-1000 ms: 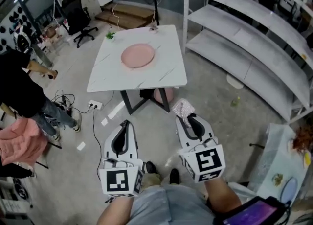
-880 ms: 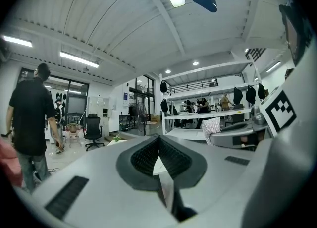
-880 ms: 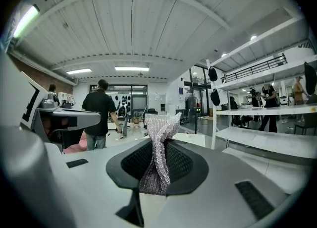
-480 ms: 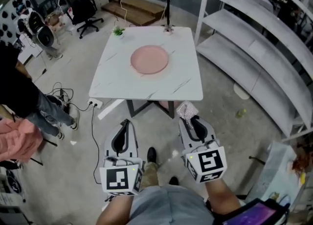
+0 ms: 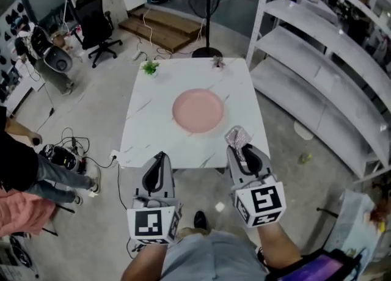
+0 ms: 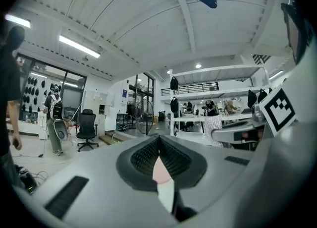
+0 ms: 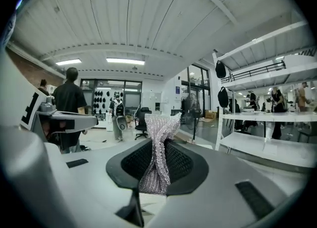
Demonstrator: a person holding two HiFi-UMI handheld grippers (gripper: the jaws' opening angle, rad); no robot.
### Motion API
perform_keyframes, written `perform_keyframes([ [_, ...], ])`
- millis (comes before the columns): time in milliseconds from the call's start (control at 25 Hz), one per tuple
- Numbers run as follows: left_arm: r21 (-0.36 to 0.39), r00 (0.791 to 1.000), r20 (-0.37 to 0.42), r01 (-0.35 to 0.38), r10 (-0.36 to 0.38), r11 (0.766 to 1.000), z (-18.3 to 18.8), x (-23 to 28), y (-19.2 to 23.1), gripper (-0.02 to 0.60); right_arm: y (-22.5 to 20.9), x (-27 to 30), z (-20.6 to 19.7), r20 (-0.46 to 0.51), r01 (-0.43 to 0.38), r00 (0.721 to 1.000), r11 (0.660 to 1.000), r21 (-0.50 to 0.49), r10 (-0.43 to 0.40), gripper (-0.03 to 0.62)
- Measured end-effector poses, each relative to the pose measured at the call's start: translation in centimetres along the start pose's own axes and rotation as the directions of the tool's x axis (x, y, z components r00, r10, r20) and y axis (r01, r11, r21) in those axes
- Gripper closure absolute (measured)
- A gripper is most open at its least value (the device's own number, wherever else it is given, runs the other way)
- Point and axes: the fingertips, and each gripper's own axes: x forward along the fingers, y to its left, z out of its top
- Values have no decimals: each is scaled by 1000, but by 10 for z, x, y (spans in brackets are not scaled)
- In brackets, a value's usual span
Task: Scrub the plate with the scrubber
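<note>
A round pink plate (image 5: 198,110) lies in the middle of a white marble-top table (image 5: 146,127), ahead of both grippers. My right gripper (image 5: 241,148) is shut on a silvery mesh scrubber (image 5: 236,136), which sticks out past the jaw tips (image 7: 158,152); it hovers at the table's near right edge, short of the plate. My left gripper (image 5: 157,171) hangs below the table's near edge with its jaws closed together and nothing between them (image 6: 158,160). A sliver of pink plate shows through its jaw gap.
White metal shelving (image 5: 330,60) runs along the right. A standing fan (image 5: 208,5) is beyond the table, an office chair (image 5: 95,26) at far left, cables and a power strip (image 5: 67,157) on the floor. A person (image 5: 30,170) stands at left. Two small plants (image 5: 149,66) sit on the table's far edge.
The table and plate have come closer in the head view, now just in front of the grippers. Both grippers keep the same pose, the right still holding the scrubber.
</note>
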Motion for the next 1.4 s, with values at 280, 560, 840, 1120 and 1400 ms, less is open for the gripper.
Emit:
perform_keyframes([
  [280,-8,998,-29,61,-61,998,-13,47,18,574,-16,37,6,-1,60,998,998,-9,-60,497],
  [560,2,992,-81,95,-94,995,-36,101,21,574,-47,78,-1,-18,85,996,996,18,-85,497],
  [840,18,988,-136,76,-73,997,-41,171,35,574,-84,140,-7,-53,59,997,997,44,-56,497],
  [1120,49,983,-183,9,0,999,-38,246,51,574,-125,214,-4,-68,-15,997,997,79,21,497],
  [1400,74,980,-186,-61,74,995,-24,280,68,574,-139,266,15,-41,-92,995,992,86,95,497],
])
